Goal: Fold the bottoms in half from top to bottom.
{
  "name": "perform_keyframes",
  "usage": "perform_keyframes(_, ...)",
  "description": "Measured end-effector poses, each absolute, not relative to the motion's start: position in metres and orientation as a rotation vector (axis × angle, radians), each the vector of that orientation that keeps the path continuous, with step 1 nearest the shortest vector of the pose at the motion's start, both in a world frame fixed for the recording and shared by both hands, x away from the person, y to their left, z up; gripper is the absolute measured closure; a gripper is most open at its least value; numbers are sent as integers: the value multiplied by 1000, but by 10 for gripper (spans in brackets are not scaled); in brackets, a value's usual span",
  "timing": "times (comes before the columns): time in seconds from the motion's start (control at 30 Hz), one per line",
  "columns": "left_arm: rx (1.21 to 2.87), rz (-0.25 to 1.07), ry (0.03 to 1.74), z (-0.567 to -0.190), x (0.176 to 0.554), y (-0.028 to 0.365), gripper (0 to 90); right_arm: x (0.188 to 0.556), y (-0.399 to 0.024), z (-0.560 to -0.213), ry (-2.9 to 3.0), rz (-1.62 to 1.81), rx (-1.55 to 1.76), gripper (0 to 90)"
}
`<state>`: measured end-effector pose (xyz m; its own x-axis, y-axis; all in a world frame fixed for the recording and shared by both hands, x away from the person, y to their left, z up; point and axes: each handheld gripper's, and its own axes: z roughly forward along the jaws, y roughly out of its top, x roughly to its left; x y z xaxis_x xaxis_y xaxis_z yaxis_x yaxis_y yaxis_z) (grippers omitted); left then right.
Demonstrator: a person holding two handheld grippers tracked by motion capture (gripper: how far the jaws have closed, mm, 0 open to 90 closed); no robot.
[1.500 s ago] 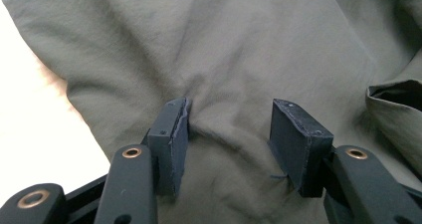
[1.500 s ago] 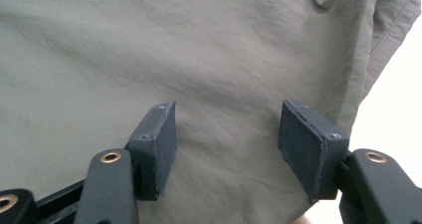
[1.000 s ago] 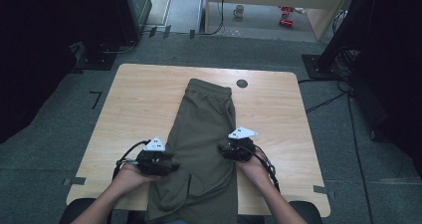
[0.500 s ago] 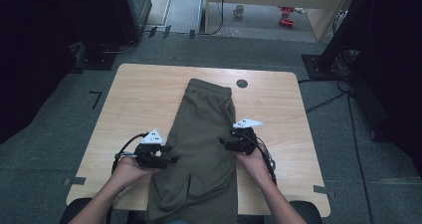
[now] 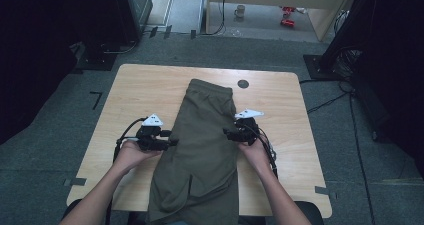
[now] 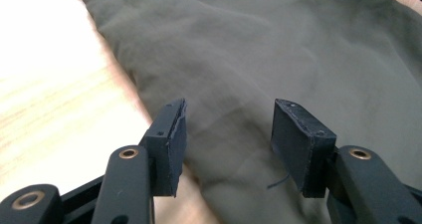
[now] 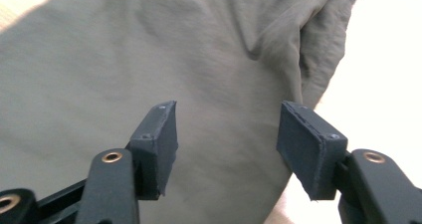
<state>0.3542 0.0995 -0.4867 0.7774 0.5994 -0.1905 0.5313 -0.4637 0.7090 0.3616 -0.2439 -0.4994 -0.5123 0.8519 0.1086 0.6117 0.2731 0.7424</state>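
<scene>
An olive-green garment [image 5: 207, 135] lies lengthwise down the middle of the wooden table [image 5: 145, 92], its waistband at the far end and its near end hanging over the front edge. My left gripper [image 5: 172, 144] hovers at the garment's left edge, pointing right. In the left gripper view the garment [image 6: 278, 50] lies beneath my left gripper [image 6: 229, 144], whose jaws are apart with nothing pinched. My right gripper [image 5: 227, 133] is at the garment's right edge, pointing left. My right gripper [image 7: 226, 144] is likewise open over the garment [image 7: 124, 59], near a bunched fold [image 7: 318, 45].
A small black round grommet [image 5: 243, 84] sits in the tabletop beyond the garment. Bare wood shows on both sides of the cloth. Dark equipment stands to the left and right of the table, and a mug [image 5: 240, 10] is on the floor far behind.
Both hands have slid away from the person along the garment's two long edges, rising slightly. The jaws stayed apart and the cloth has not visibly shifted.
</scene>
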Motion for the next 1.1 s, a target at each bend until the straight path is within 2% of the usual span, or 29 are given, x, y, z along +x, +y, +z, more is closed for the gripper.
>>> perform_keyframes(0.17,2159,115,815,-486,369,94,470,371,-248,-501,2211,1101,1332,415)
perform_keyframes(0.23,2160,132,803,-484,377,91,464,381,-249,-501,2237,1072,1352,379)
perform_keyframes(0.4,2154,122,808,-484,392,88,466,394,-251,-498,2202,1072,1366,368)
perform_keyframes(0.57,2165,139,820,-489,410,83,471,408,-253,-500,2183,1091,1400,390)
perform_keyframes(0.87,2126,85,867,-488,453,82,443,434,-252,-497,2155,1118,1408,376)
perform_keyframes(0.97,2081,144,878,-488,464,80,459,446,-253,-498,2155,1122,1437,364)
perform_keyframes(1.1,2141,119,886,-492,471,73,451,451,-256,-500,2151,1138,1442,375)
